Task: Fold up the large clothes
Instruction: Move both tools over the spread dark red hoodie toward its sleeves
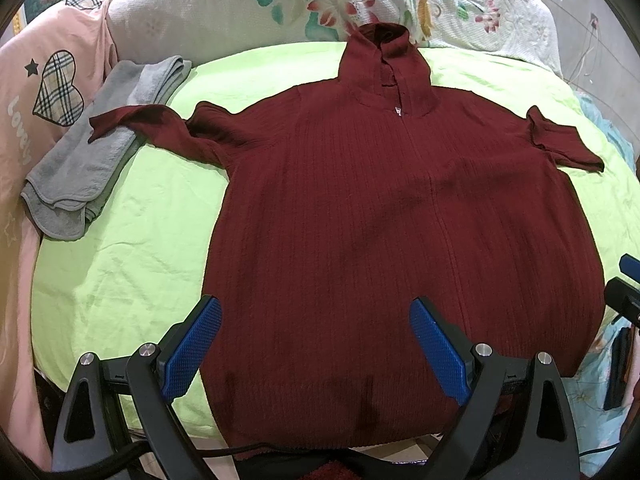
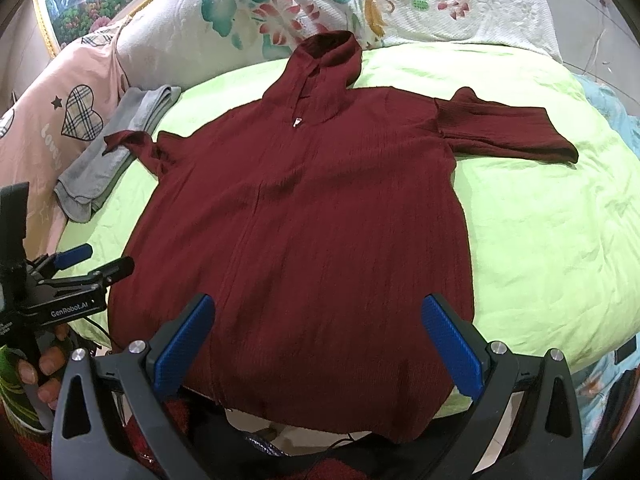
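Observation:
A dark red ribbed hooded sweater (image 1: 380,208) lies flat, front up, on a light green sheet (image 1: 132,264), hood toward the far pillows and both short sleeves spread out. It also shows in the right wrist view (image 2: 320,220). My left gripper (image 1: 316,316) is open and empty, held above the sweater's lower left hem. My right gripper (image 2: 318,316) is open and empty above the lower middle of the hem. The left gripper also shows at the left edge of the right wrist view (image 2: 96,262), open.
A folded grey towel (image 1: 92,156) lies at the far left, under the left sleeve tip. A pink garment with a plaid heart (image 1: 44,92) sits left of it. A floral quilt (image 1: 360,0) is piled behind the hood. The bed's near edge runs under the hem.

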